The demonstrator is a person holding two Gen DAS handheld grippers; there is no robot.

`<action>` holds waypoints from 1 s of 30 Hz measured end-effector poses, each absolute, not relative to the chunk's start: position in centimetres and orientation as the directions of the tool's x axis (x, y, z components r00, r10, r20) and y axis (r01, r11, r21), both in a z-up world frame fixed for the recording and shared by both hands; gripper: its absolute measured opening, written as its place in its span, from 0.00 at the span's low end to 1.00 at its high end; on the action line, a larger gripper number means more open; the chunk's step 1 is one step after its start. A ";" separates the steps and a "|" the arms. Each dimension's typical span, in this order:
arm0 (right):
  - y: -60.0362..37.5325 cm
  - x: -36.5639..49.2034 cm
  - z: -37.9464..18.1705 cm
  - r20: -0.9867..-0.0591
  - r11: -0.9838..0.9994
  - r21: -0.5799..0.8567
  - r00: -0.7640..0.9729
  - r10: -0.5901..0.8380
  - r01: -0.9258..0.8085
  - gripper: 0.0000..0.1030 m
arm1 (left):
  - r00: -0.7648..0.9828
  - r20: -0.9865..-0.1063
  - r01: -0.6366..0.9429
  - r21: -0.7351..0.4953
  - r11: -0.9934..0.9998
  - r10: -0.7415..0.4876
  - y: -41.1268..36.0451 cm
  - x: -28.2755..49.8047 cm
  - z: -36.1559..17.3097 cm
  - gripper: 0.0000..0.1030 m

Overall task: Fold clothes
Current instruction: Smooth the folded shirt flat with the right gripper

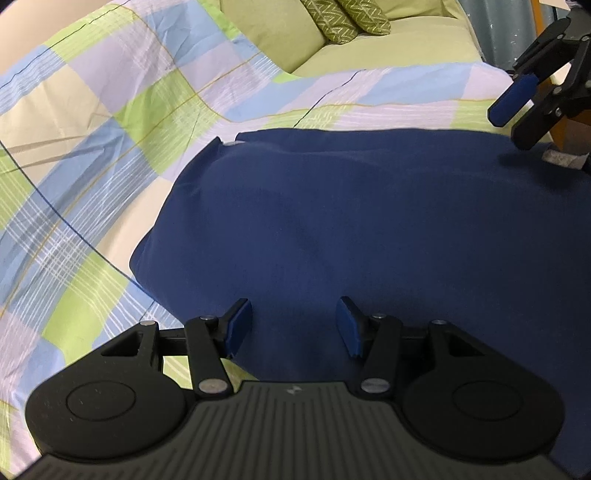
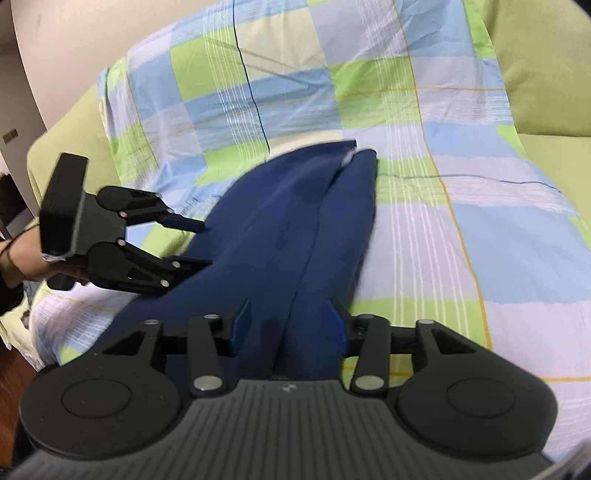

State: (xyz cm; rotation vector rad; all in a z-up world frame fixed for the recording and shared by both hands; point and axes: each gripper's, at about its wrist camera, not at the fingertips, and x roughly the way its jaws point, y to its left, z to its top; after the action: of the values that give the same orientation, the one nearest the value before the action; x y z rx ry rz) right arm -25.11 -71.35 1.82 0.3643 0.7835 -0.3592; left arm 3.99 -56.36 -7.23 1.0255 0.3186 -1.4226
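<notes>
The left hand-held gripper (image 1: 293, 325) hovers released over the blue garment (image 1: 351, 229) on the checked sheet (image 1: 92, 147). The right hand-held gripper (image 2: 291, 328) is also spread apart, with a garment fold lying between its fingers.

garment (image 1: 369, 229): 1 | grippers (image 1: 293, 326): 2 | patterned cushions (image 1: 345, 18): 2

Soft, even indoor light fills both views, with no glare; the navy garment (image 1: 369, 229) reads dark and almost textureless; a faint shadow lies on it under the right gripper (image 1: 524, 107); fisheye bending curves the checked bedsheet (image 2: 424, 110) at the edges; the right wrist view is slightly motion-blurred; corners vignette black.
</notes>
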 end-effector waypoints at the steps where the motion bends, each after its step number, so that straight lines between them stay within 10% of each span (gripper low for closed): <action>1: -71.5 -24.8 1.6 -0.750 0.878 0.169 0.636 -0.180 0.448 0.42 | 0.195 -0.728 0.906 0.390 -0.164 -0.657 -56.2 3.9 -7.1 0.53; 30: -69.9 -23.2 2.0 -0.792 0.927 -0.049 0.551 -0.263 0.371 0.53 | 0.145 -0.652 0.973 0.229 -0.011 -0.744 -46.6 -1.7 -3.5 0.54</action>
State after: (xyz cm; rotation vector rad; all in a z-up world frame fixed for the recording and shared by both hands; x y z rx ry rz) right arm -23.21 -69.93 2.04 0.1292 0.9141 -0.3765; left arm -1.66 -46.60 -3.52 0.7384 0.3903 -1.4144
